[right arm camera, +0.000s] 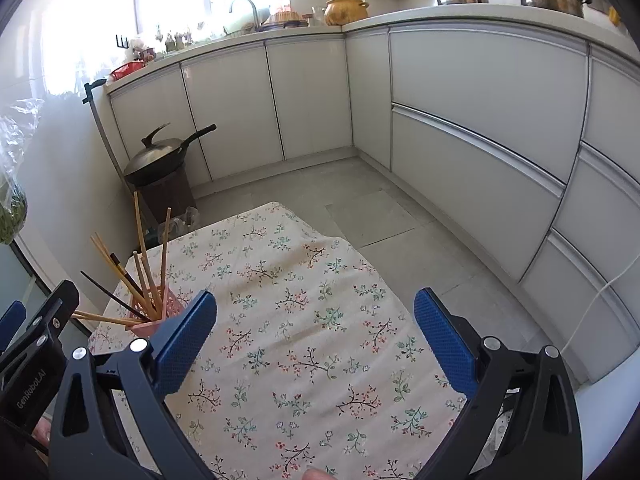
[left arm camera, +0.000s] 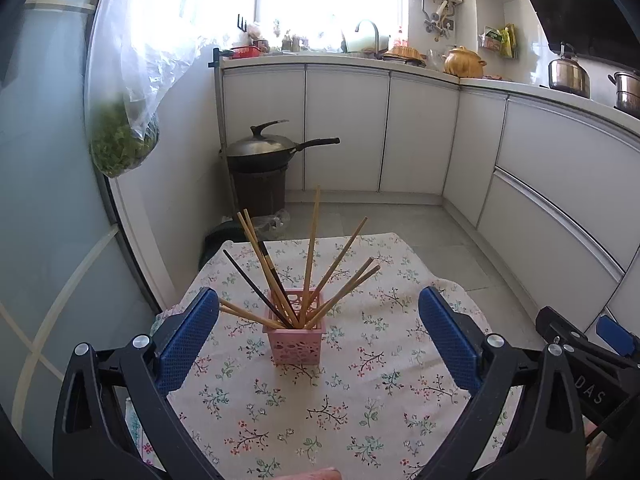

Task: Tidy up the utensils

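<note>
Above floral cloth [right arm camera: 304, 320]: left tongs [left arm camera: 318, 336] and right tongs [right arm camera: 316, 336] spread wide, empty; pink holder [left arm camera: 296, 340] seemingly untouched.

The left claw [left arm camera: 318, 340] and right claw [right arm camera: 316, 344] both gape wide, holding nothing.

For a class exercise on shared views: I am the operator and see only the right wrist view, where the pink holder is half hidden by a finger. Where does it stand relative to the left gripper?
Observer: The pink chopstick holder stands upright on the floral tablecloth, centred ahead of the open left gripper, not touched.
Operator: Are all the chopsticks wooden?
Observer: No. Among the light wooden chopsticks, dark chopsticks lean left.
Operator: Can you see the right gripper?
Observer: Only partly: the right gripper shows at the right edge of the left wrist view.
</note>
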`<state>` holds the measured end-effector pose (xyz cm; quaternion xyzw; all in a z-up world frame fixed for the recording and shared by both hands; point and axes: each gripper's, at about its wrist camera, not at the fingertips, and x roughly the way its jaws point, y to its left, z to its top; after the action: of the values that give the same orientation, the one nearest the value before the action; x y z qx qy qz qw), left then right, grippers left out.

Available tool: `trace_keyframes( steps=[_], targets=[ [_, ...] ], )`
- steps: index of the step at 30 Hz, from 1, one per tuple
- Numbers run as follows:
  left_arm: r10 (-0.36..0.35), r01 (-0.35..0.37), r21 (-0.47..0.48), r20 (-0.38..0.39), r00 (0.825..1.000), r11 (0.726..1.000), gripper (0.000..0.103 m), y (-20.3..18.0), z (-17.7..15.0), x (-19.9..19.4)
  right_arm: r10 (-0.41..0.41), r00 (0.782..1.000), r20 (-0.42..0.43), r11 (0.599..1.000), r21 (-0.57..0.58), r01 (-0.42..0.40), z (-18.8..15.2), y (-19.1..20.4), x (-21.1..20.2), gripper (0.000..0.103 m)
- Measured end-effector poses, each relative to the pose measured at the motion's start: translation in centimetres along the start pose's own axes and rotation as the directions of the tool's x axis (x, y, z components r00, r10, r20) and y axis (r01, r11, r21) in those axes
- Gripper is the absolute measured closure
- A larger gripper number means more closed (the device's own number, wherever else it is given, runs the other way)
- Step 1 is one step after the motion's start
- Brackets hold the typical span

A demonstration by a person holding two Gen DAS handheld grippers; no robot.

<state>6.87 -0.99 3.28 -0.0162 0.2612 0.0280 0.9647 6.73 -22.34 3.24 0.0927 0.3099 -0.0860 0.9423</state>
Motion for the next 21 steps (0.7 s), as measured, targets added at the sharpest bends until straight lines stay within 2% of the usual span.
trace_keyframes(
  steps=[6, 10, 21],
  targets=[
    [0.007, -0.008, -0.002, -0.030, 1.000, 1.000, 0.007, 0.13, -0.23, 0.68, 0.006, 1.000, -0.025, 1.000, 0.009, -0.006, -0.07, -0.14, 0.54, 0.007],
    [0.037, -0.036, 0.009, -0.020, 0.999, 0.999, 0.007, 0.07, -0.25, 0.62, 0.008, 1.000, -0.026, 1.000, 0.010, -0.008, -0.01, -0.16, 0.63, 0.007],
    [0.049, -0.049, 0.014, -0.024, 0.999, 0.999, 0.007, 0.04, -0.25, 0.56, 0.016, 1.000, -0.027, 1.000, 0.004, -0.016, -0.15, 0.07, 0.56, 0.007]
  ],
)
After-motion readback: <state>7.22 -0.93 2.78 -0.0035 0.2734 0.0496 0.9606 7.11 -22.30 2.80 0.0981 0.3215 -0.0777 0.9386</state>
